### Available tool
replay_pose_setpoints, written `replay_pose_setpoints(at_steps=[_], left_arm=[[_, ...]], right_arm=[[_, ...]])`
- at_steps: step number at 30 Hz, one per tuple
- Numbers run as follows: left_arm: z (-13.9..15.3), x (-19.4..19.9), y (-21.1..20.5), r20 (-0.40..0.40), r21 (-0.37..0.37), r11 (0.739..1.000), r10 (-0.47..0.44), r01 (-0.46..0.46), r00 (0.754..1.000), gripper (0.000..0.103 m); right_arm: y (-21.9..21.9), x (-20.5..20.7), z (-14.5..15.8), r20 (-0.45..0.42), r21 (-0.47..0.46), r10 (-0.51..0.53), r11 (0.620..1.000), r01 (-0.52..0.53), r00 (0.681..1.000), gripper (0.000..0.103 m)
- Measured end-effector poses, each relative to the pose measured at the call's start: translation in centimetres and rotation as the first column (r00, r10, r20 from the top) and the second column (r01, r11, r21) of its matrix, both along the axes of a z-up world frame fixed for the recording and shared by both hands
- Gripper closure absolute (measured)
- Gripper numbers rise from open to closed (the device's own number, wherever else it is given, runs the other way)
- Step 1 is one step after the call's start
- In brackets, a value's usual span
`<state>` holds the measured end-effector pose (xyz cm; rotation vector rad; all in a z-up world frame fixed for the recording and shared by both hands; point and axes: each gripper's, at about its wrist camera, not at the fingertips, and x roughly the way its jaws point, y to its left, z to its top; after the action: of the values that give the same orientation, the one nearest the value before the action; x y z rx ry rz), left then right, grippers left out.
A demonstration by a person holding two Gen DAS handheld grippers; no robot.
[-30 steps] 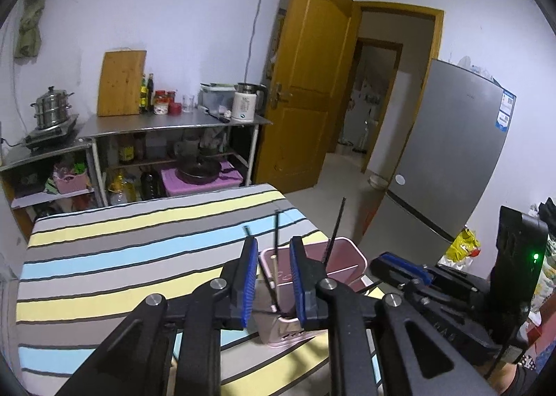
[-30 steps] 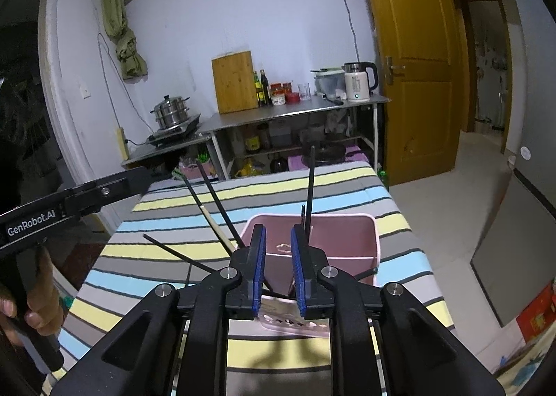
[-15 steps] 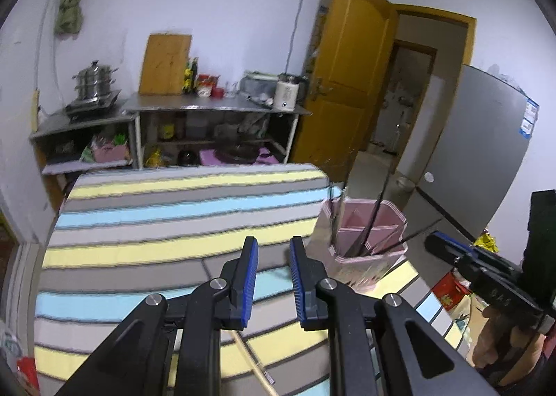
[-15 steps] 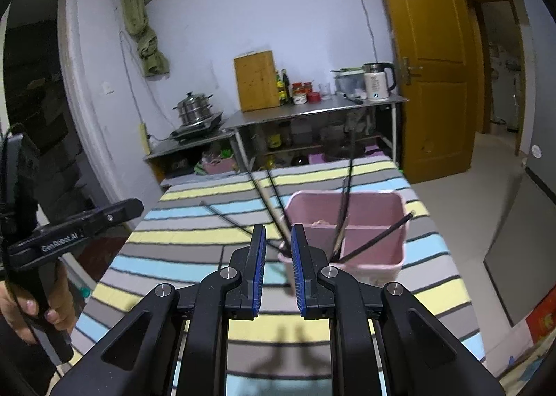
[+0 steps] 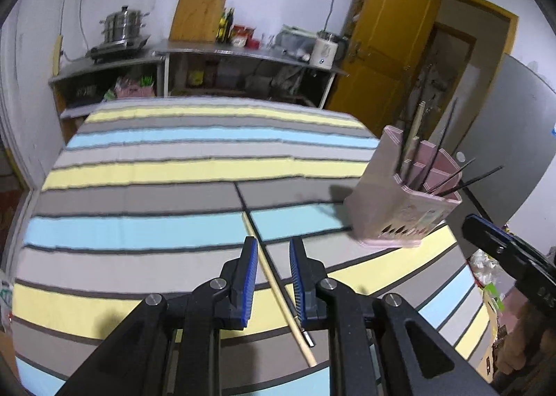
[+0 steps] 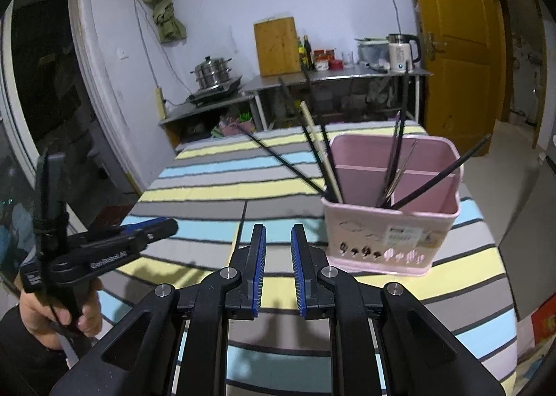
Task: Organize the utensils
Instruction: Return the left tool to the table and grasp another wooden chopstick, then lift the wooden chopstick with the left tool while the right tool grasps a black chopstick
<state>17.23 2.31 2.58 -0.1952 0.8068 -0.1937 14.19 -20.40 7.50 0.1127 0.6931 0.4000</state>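
Chopsticks (image 5: 278, 278) lie loose on striped counter (image 5: 139, 170); we have swung left gripper (image 5: 272, 278) down from holder (image 6: 389, 222) to straddle them, jaws slightly apart, gripping nothing. Right gripper (image 6: 278, 267) empty, jaws narrowly parted. Pickup next.

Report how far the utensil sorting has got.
Done: several chopsticks already stand in the pink holder. In hand: nothing; the left gripper is open above a wooden chopstick and a black chopstick lying on the striped tablecloth, not gripping either. The right gripper is open and empty. Left: those two pieces to put in the holder.
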Motion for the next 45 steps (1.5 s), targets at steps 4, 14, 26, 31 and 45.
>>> replay_pose_setpoints(at_steps=[4, 14, 26, 31, 45], left_arm=[[-2.6, 0.8, 0.0, -0.046, 0.010, 1.000, 0.016, -0.015, 0.999, 0.085], [-7.1, 4.2, -0.9, -0.120, 0.043, 0.998, 0.050, -0.045, 0.992, 0.085], [-8.8, 5.5, -1.9, -0.124, 0.085, 0.995, 0.061, -0.050, 0.990, 0.080], [-8.9, 5.4, -2.6, -0.108, 0.117, 0.992, 0.053, -0.041, 0.993, 0.073], [-8.8, 4.8, -0.1, -0.097, 0.197, 0.975, 0.122, -0.101, 0.988, 0.097]], right_arm=[[0.8, 0.4, -1.5, -0.035, -0.007, 0.022, 1.000, -0.022, 0.999, 0.088], [1.2, 1.8, -3.8, -0.090, -0.011, 0.043, 0.999, -0.044, 0.995, 0.088], [0.9, 2.7, -5.2, -0.124, -0.005, 0.040, 0.999, -0.041, 0.991, 0.088], [1.1, 2.7, -5.3, -0.128, -0.001, 0.039, 0.999, -0.040, 0.991, 0.088], [1.8, 2.4, -5.4, -0.132, 0.004, 0.049, 0.999, -0.049, 0.990, 0.088]])
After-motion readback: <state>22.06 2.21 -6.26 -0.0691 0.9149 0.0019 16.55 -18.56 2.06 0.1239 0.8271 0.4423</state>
